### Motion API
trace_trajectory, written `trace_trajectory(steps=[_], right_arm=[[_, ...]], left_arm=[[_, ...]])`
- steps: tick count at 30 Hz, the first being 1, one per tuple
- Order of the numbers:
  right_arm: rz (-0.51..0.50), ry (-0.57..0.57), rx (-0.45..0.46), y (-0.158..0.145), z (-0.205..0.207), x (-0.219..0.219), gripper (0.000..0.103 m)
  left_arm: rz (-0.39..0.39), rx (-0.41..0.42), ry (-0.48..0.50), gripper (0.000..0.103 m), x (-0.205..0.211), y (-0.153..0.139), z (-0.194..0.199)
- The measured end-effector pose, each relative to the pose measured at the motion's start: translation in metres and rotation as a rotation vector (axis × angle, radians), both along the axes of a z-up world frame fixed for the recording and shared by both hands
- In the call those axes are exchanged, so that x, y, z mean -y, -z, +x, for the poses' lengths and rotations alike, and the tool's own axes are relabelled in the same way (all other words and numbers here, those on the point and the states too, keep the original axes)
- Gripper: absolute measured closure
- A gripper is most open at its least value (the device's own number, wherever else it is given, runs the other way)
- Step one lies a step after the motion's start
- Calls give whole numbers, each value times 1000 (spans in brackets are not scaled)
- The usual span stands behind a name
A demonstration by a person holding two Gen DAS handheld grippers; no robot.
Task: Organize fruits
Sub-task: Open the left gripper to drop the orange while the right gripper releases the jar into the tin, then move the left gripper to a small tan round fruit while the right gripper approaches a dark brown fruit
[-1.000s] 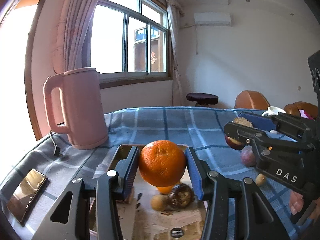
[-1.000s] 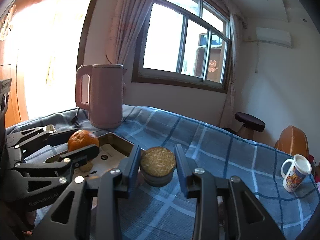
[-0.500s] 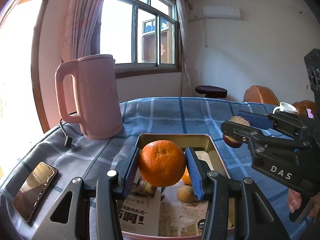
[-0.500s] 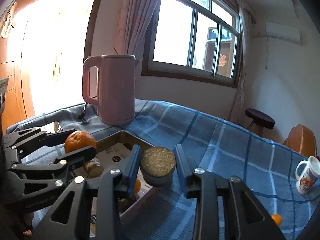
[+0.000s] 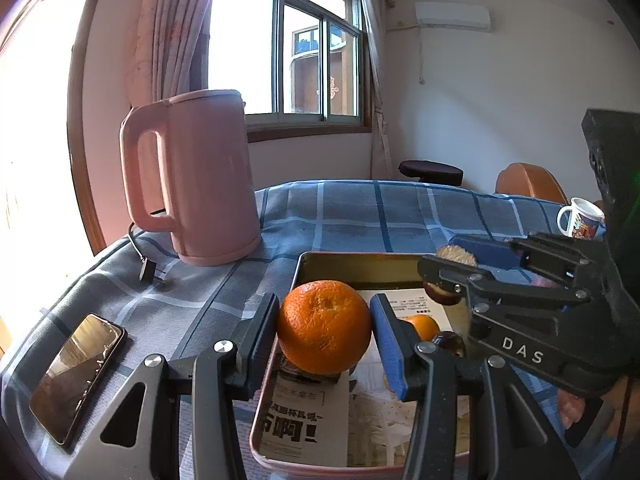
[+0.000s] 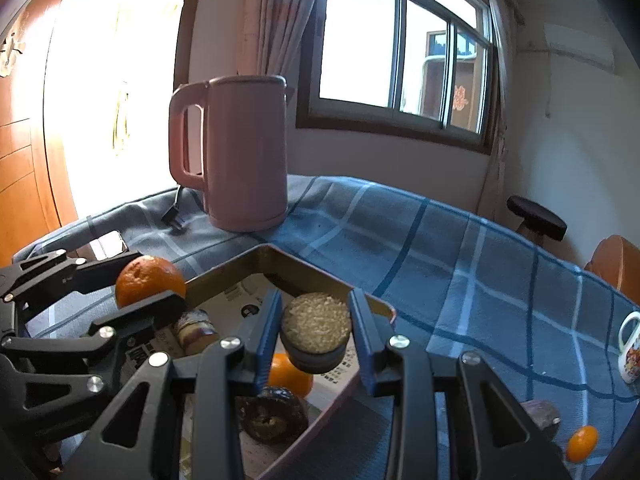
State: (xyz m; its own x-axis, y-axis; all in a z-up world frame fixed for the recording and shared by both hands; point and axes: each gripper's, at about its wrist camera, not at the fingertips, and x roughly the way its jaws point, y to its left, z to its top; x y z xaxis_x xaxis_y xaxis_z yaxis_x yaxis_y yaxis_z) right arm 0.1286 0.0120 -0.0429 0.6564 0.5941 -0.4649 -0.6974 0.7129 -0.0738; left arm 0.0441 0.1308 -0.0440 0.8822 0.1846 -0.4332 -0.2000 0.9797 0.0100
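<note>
Nearest, we record our left gripper (image 5: pixel 324 344) with both blue pads pressed on a large round orange (image 5: pixel 323 326), which hangs over the near left edge of the shallow rectangular metal tray (image 5: pixel 360 258). Our right gripper (image 6: pixel 316 332) grips a dark-skinned halved fruit with a pale grainy cut face (image 6: pixel 316 332) above the tray's right rim, its fingers drawn in narrow around it. On the tray's printed newspaper lining (image 5: pixel 308 428) we list a smaller orange fruit (image 6: pixel 289 374), a dark round fruit (image 6: pixel 272 416) and another cut brown fruit (image 6: pixel 194 326). On the blue checked tablecloth (image 6: pixel 440 256) right of the tray: a tiny orange fruit (image 6: pixel 582 444) beside a purplish lump (image 6: pixel 542 410). Left of the tray: a black smartphone (image 5: pixel 78 370). Farther: a pink plastic electric kettle (image 5: pixel 192 176) with its black cord, and a printed white mug (image 5: pixel 580 218) at the far right.
</note>
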Motion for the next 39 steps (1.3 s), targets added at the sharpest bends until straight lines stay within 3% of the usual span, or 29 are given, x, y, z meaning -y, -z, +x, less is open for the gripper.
trace_trajectory(steps=[15, 18, 20, 24, 30, 39], right_arm=[[-44, -20, -73, 18, 8, -21, 64], [-37, -3, -77, 18, 9, -19, 43], [-5, 9, -78, 16, 10, -11, 31], [-4, 26, -60, 12, 2, 2, 30], [-6, 103, -8, 3, -12, 60, 27], [25, 336, 8, -1, -6, 171, 19]], left_arm=[[-6, -32, 5, 53, -5, 3, 4], [-19, -6, -4, 46, -8, 0, 0], [-24, 23, -20, 29, -10, -5, -5], [-35, 72, -15, 27, -7, -13, -14], [-63, 89, 62, 27, 19, -18, -14], [-23, 16, 239, 27, 96, -11, 8]])
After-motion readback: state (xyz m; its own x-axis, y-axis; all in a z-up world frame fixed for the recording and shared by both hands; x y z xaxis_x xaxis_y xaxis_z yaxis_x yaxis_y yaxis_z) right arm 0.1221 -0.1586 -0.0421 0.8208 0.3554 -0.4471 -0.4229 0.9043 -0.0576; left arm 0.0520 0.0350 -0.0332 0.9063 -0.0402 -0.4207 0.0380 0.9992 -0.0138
